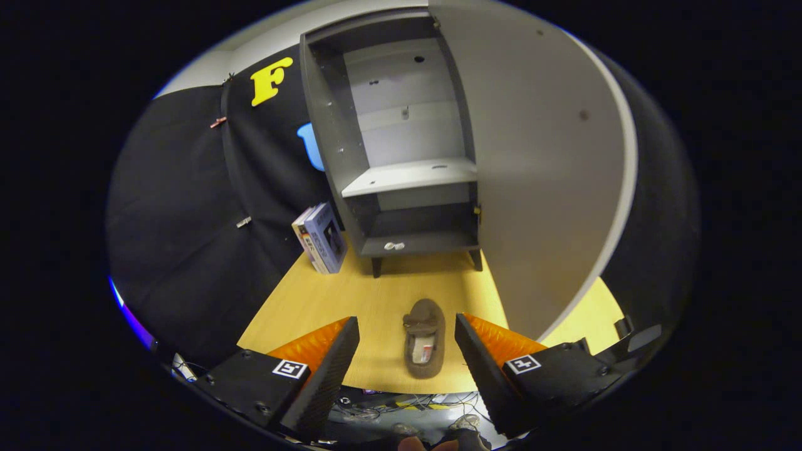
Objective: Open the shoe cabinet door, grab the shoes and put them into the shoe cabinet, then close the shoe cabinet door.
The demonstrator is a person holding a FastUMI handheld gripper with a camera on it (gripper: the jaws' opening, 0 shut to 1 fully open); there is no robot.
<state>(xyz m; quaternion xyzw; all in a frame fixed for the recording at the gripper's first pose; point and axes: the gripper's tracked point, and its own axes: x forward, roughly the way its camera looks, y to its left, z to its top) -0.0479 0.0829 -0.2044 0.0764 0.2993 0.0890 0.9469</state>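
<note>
A grey shoe cabinet (401,150) stands at the far end of the wooden table (313,300), its door (539,169) swung wide open to the right. Inside are a pale middle shelf (410,175) and a dark bottom shelf (426,241) with a small white object on it. A brown slipper (425,338) lies on the table in front of the cabinet, toe pointing toward it. My gripper (407,351) is open, held above the table's near edge, and the slipper lies below, between the two fingers, untouched by either.
A boxed item (322,238) leans against the cabinet's left side. The open door's edge reaches down close to my right finger (482,357). Cables lie on the floor below the table's near edge.
</note>
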